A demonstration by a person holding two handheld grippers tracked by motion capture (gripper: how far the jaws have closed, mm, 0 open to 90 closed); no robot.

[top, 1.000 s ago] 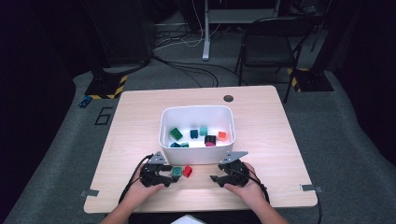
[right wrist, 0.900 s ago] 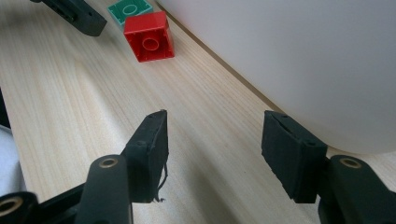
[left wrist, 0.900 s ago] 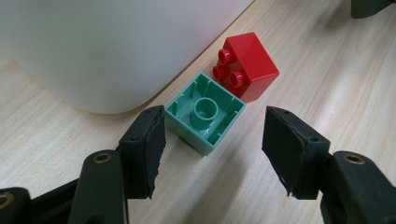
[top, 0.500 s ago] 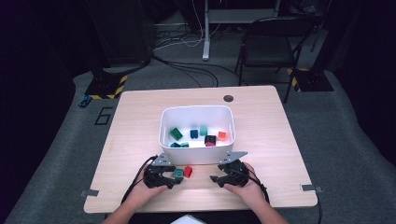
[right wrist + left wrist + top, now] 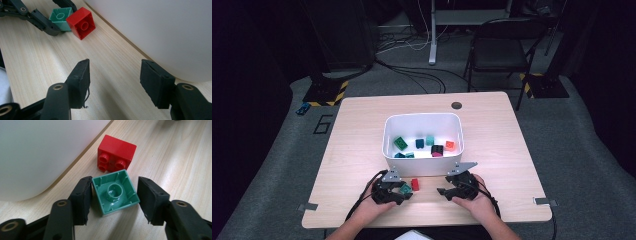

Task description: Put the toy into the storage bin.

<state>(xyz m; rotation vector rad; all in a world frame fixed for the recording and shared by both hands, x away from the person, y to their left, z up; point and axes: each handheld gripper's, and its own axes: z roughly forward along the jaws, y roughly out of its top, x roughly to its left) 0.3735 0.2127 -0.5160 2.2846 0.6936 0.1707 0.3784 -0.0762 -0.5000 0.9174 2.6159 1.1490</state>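
A green brick (image 5: 115, 192) lies on the table with its hollow underside toward the left gripper view's camera. My left gripper (image 5: 114, 183) has just been closing around it. One pad rests against the brick's side and the other stands a sliver off it. A red brick (image 5: 117, 152) touches the green one on its far side, studs sideways. In the high view the left gripper (image 5: 404, 189), green brick (image 5: 406, 188) and red brick (image 5: 415, 184) sit just in front of the white bin (image 5: 422, 119). My right gripper (image 5: 115, 67) stands open with bare wood between its jaws.
The bin's white wall (image 5: 162, 30) rises close beside the right gripper and holds several coloured bricks (image 5: 427, 145). A small round hole (image 5: 456, 105) marks the table's far side. The table's front edge (image 5: 427, 225) runs just behind both hands.
The left gripper's jaws have drawn in around the green brick. The red brick, the bin and the right hand have kept their places.
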